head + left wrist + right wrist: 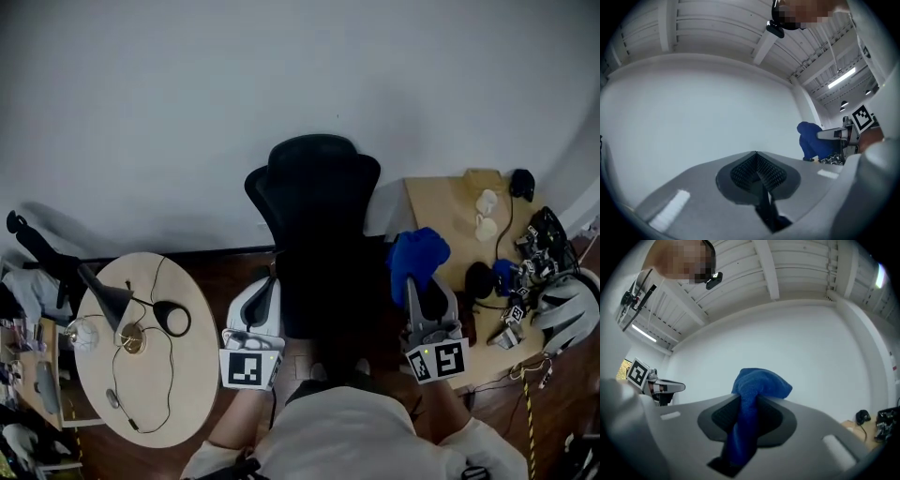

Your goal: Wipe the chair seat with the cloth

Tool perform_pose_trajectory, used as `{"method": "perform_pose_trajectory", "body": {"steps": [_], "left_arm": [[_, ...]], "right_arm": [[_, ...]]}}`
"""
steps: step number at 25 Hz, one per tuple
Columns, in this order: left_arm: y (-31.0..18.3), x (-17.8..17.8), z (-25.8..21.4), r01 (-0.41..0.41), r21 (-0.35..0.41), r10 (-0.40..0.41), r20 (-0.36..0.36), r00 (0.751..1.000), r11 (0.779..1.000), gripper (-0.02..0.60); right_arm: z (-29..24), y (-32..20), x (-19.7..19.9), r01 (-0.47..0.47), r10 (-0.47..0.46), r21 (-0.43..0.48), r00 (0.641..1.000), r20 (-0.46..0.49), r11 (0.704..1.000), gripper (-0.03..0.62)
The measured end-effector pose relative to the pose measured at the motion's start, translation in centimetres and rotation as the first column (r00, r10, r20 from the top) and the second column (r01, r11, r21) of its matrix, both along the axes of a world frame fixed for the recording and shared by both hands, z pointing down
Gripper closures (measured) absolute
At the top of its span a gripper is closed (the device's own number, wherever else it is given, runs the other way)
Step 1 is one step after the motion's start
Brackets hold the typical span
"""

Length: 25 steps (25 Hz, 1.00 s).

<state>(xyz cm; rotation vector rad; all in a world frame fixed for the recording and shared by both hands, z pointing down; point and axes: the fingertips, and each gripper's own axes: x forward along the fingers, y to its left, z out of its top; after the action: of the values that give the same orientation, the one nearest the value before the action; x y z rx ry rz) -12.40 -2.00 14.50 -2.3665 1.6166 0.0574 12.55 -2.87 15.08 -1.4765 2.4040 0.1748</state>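
Note:
A black office chair (319, 206) stands against the white wall, seen from above; its seat (323, 305) is a dark patch between my two grippers. My right gripper (424, 281) is held at the chair's right side and is shut on a blue cloth (417, 255), which bunches above the jaws. In the right gripper view the cloth (757, 390) hangs pinched at my right gripper (749, 399). At the chair's left side, my left gripper (270, 283) is shut with nothing in it. The left gripper view, past my left gripper (756, 158), points up at the wall and catches the cloth (813, 143).
A round wooden table (187, 375) with a black lamp, cables and small items stands at the left. At the right is a wooden desk (441, 202) carrying cups, a white helmet (567, 309) and electronics. The person's torso fills the bottom edge.

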Motion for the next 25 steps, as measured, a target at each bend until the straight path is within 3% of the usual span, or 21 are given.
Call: {"method": "perform_pose_trajectory", "body": {"steps": [2,3,5,8,9,12,14,15,17,18,21,25], "left_arm": [[0.2,-0.1,1.5,-0.001,-0.12,0.004,0.029,1.0,0.993,0.52],[0.2,0.0,1.5,-0.01,-0.123,0.013,0.025,1.0,0.992,0.52],[0.3,0.3,0.5,-0.037,-0.044,0.037,-0.004,0.999,0.998,0.52],[2.4,0.5,2.3,-0.005,-0.197,0.016,0.056,0.998,0.98,0.52],[3.5,0.7,2.1,0.001,-0.19,0.01,0.056,0.998,0.982,0.519],[7.5,2.0,-1.3,-0.019,-0.002,0.019,0.016,1.0,1.0,0.517],[10.7,3.0,-0.9,0.005,-0.067,-0.002,0.046,0.999,0.998,0.517],[12.2,3.8,-1.3,0.01,-0.058,-0.007,0.05,0.999,0.998,0.52],[15.4,6.0,-3.4,-0.008,0.062,0.006,0.025,1.0,0.998,0.571],[17.4,7.1,-3.3,-0.013,0.068,0.011,0.026,1.0,0.998,0.571],[23.8,10.5,0.7,-0.004,-0.135,0.021,0.12,0.993,0.991,0.571],[31.1,14.4,2.0,-0.019,-0.195,0.047,0.142,0.989,0.981,0.571]], "right_arm": [[0.0,0.1,-0.4,-0.012,0.012,0.003,1.0,0.006,1.0,0.5],[-0.1,0.3,-0.7,-0.016,0.016,0.007,1.0,0.009,1.0,0.5],[-0.1,1.0,-1.1,-0.023,0.022,0.011,1.0,0.013,1.0,0.5],[0.1,3.1,-0.9,-0.02,0.02,0.008,1.0,0.006,1.0,0.5],[0.2,4.1,-0.6,-0.015,0.015,0.006,1.0,0.008,1.0,0.5],[-0.2,8.2,0.7,-0.004,0.004,0.019,1.0,0.006,1.0,0.5],[-1.0,11.2,2.0,0.002,-0.002,0.038,1.0,0.003,0.999,0.5],[-1.3,12.8,2.7,0.005,-0.005,0.046,1.0,0.003,0.999,0.5],[-1.7,16.3,4.4,0.01,-0.011,0.054,1.0,0.004,0.998,0.5],[-1.8,18.3,5.4,0.013,-0.014,0.059,1.0,0.004,0.998,0.5],[-1.7,24.2,8.7,0.021,-0.021,0.078,1.0,0.008,0.997,0.5],[-1.5,30.4,11.2,0.056,-0.058,0.064,0.998,0.022,0.996,0.5]]}}
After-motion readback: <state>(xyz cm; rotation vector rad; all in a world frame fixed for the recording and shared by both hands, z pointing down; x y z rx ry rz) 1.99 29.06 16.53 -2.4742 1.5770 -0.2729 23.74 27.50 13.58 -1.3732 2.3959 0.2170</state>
